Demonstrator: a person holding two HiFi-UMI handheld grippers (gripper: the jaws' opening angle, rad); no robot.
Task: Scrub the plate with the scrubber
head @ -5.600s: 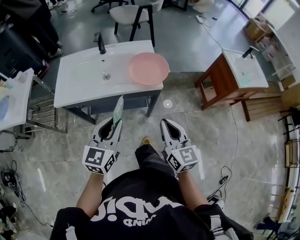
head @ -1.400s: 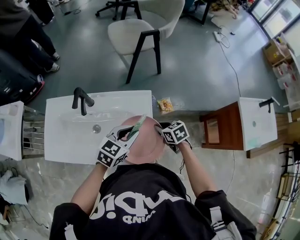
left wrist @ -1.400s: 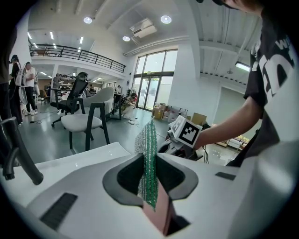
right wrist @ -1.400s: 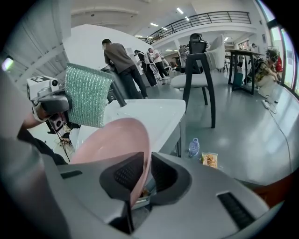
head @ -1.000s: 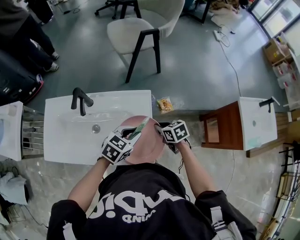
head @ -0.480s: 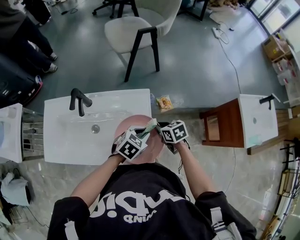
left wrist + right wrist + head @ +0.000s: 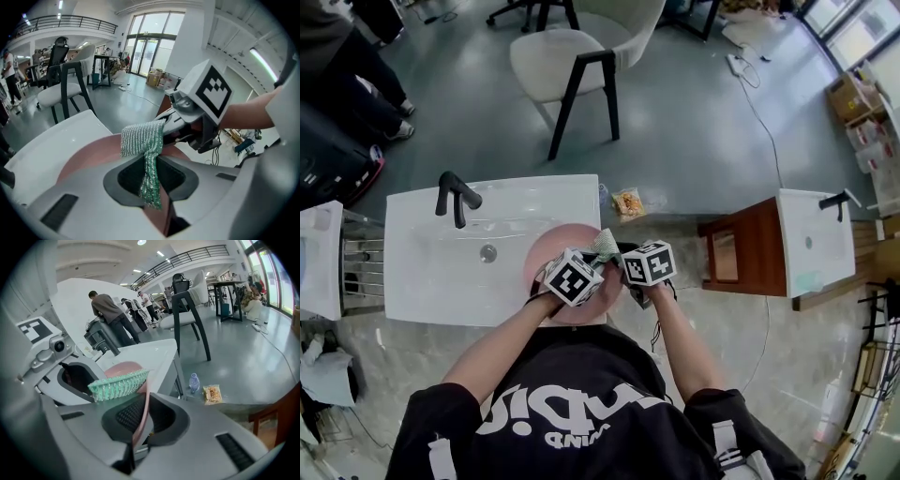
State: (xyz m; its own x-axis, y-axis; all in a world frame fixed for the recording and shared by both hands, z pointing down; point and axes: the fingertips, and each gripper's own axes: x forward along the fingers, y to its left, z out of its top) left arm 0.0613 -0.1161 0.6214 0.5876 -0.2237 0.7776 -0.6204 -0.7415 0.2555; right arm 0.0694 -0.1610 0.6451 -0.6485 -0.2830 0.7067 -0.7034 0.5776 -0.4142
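At the left, the white sink (image 7: 441,272) has a black faucet (image 7: 452,195) on its far side and a round drain (image 7: 488,252) in its basin. The pink plate (image 7: 542,258) sits at the sink's right end, on its near part, and is the only thing in the sink. Over the plate is the left gripper (image 7: 151,183), its jaws clenched on the green mesh scrubber (image 7: 142,138). The narrow tail of the scrubber is pinched between the jaws and the wide end sticks out beyond them, above the plate's right part. I cannot tell whether the scrubber touches the plate. Just to the right, the right gripper (image 7: 140,420) grasps the plate's right rim edge-on between its jaws, which have just been closing a little tighter on it. On the floor beyond the sink's right corner are a small bottle (image 7: 194,382) and a snack packet (image 7: 627,202). Far to the right, a wooden stand (image 7: 741,258) carries a second small white sink (image 7: 811,246).
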